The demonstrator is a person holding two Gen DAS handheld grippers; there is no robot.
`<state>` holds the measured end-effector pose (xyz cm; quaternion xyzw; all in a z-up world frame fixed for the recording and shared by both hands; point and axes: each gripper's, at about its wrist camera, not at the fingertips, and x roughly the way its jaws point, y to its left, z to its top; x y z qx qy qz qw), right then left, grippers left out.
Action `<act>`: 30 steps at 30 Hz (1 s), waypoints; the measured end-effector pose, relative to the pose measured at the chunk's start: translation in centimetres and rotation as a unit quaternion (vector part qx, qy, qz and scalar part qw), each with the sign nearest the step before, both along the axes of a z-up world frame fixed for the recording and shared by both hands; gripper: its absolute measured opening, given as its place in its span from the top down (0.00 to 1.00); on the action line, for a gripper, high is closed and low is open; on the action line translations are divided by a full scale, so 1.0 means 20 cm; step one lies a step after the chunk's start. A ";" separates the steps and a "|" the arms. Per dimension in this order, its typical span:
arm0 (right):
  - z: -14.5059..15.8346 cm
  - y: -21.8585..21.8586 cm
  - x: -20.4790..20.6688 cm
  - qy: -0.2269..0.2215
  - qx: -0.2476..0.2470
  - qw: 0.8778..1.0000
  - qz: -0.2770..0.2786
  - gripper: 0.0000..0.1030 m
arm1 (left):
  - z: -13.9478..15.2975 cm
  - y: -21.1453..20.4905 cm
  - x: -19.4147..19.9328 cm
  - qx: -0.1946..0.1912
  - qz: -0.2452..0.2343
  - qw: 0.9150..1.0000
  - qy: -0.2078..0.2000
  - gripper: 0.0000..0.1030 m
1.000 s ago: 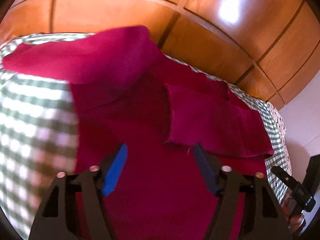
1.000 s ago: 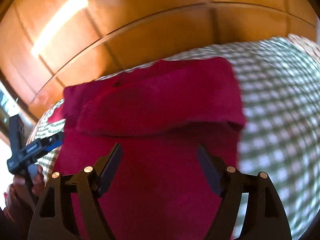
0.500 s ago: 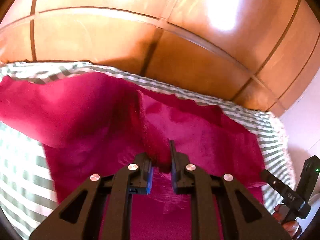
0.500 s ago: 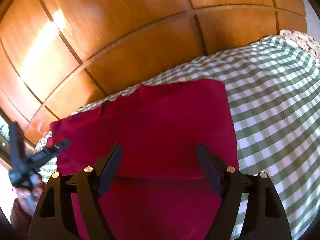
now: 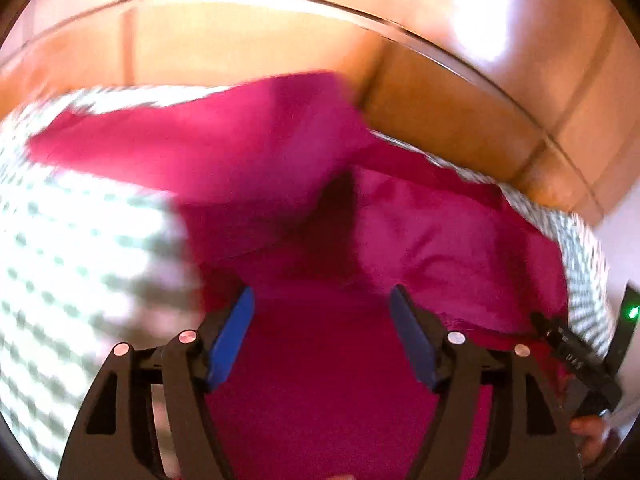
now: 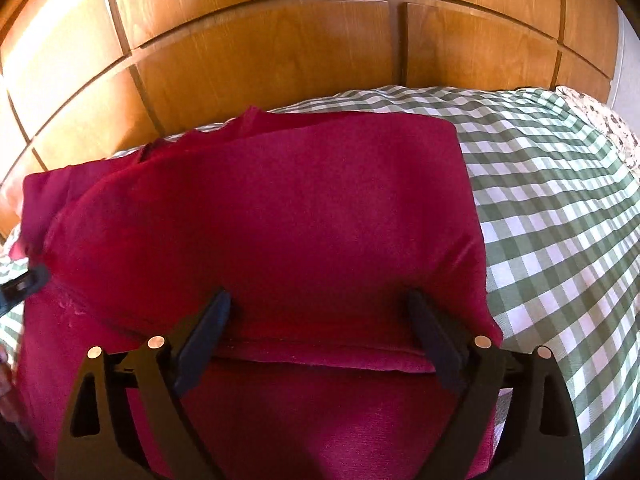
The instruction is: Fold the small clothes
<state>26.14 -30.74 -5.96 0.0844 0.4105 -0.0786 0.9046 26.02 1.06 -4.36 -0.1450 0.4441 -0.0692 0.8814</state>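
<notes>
A crimson garment lies on a green-and-white checked bed cover; its right side is folded over, the fold's hem running just beyond my right gripper. The right gripper hovers over that hem with jaws opening wide and no cloth pinched. In the blurred left wrist view the same garment has a flap raised or spread to the left over the cover. My left gripper hangs above the cloth, its blue pads apart and opening, nothing pressed between them.
A polished wooden panelled headboard rises right behind the bed. A patterned pillow or cloth lies at the far right. The other handheld gripper, with a hand on it, shows at the lower right of the left wrist view.
The left gripper pinched a ridge of the garment half a second ago and has since let go and opened. The right gripper moved down closer to the folded hem and opened wider.
</notes>
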 end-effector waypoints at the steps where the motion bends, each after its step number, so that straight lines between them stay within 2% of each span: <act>1: 0.00 0.00 0.01 0.002 -0.003 1.000 0.000 0.11 | -0.01 0.07 -0.02 -0.010 0.014 1.000 0.004 0.37; 3: -0.01 0.01 0.02 0.006 -0.009 1.000 0.002 0.09 | -0.01 0.30 -0.06 -0.045 0.059 0.997 0.016 0.40; 5: -0.01 0.01 0.03 0.008 -0.015 1.000 0.002 0.08 | -0.03 0.47 -0.07 -0.073 0.089 0.993 0.026 0.51; 6: -0.01 0.01 0.03 0.007 -0.017 1.000 0.002 0.08 | -0.05 0.62 -0.08 -0.086 0.117 0.989 0.033 0.57; 8: -0.01 0.01 0.03 0.006 -0.018 1.000 0.001 0.08 | -0.06 0.80 -0.08 -0.098 0.158 0.982 0.037 0.60; 11: -0.01 0.02 0.03 0.006 -0.023 1.000 0.000 0.07 | -0.06 1.11 -0.05 -0.120 0.228 0.966 0.030 0.60; 13: -0.01 0.02 0.03 0.008 -0.031 0.999 -0.003 0.06 | -0.05 1.23 -0.02 -0.136 0.251 0.958 0.023 0.58; 14: -0.01 0.02 0.03 0.008 -0.032 0.999 -0.003 0.06 | -0.04 1.29 0.00 -0.139 0.262 0.955 0.021 0.55; 15: -0.01 0.02 0.03 0.009 -0.033 0.999 -0.004 0.05 | -0.03 1.37 0.04 -0.140 0.277 0.950 0.021 0.44; 16: -0.01 0.02 0.03 0.009 -0.034 0.999 -0.005 0.05 | -0.03 1.41 0.06 -0.146 0.287 0.947 0.021 0.40; 17: -0.01 0.02 0.03 0.009 -0.036 0.999 -0.005 0.05 | -0.04 1.48 0.09 -0.161 0.304 0.939 0.021 0.40; 20: -0.01 0.02 0.03 0.010 -0.040 0.999 -0.007 0.04 | -0.04 1.56 0.17 -0.196 0.311 0.930 0.023 0.40; 21: -0.01 0.03 0.03 0.010 -0.041 0.999 -0.007 0.04 | -0.04 1.57 0.19 -0.191 0.317 0.929 0.024 0.41; 22: -0.02 0.03 0.03 0.010 -0.042 0.999 -0.008 0.04 | -0.04 1.59 0.22 -0.187 0.312 0.931 0.024 0.44; 25: -0.01 0.03 0.04 0.010 -0.045 0.999 -0.010 0.04 | -0.08 1.57 0.33 -0.160 0.288 0.943 0.035 0.48; 30: -0.02 0.03 0.04 0.010 -0.048 0.999 -0.010 0.04 | -0.11 1.56 0.48 -0.138 0.293 0.945 0.039 0.45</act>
